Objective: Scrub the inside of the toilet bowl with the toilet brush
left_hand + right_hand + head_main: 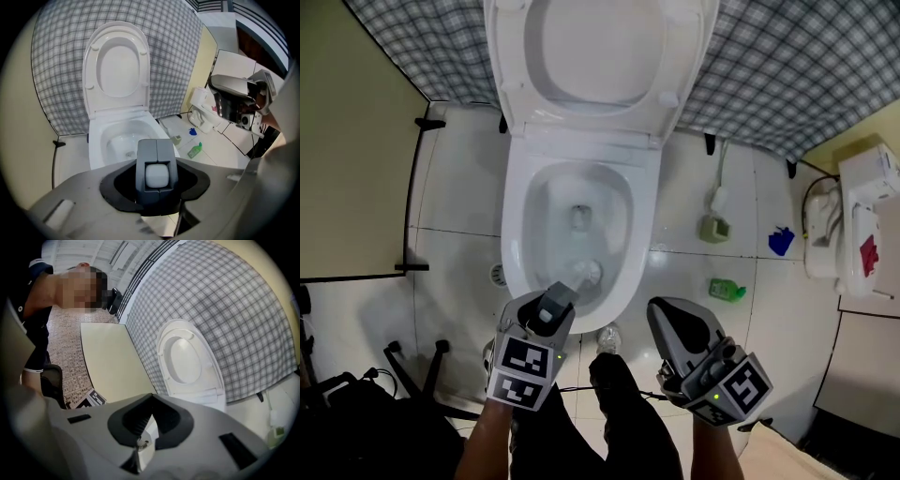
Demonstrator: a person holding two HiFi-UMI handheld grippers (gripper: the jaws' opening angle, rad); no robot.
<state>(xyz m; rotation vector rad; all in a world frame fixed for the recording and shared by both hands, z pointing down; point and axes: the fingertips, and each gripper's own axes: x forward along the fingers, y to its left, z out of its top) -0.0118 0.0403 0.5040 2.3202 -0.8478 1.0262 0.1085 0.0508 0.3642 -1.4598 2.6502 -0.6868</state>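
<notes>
The white toilet bowl (515, 220) stands open, its seat and lid (600, 56) raised against the checked wall. My left gripper (561, 296) hangs over the bowl's front rim and is shut on the toilet brush's white handle (156, 176). The brush's pale head (588, 273) reaches down inside the bowl near the front wall. In the left gripper view the bowl (96, 140) lies straight ahead beyond the left gripper (156, 143). My right gripper (664, 317) is off the bowl's front right corner, shut and holding nothing; the right gripper (151, 398) points toward the raised lid (187, 357).
On the tiled floor right of the toilet lie a green bottle (727, 290), a blue object (781, 241) and a small greenish holder (715, 228). A white unit (853, 225) stands at the far right. Black stool legs (412, 361) are at the left. The person's legs (619, 412) are below.
</notes>
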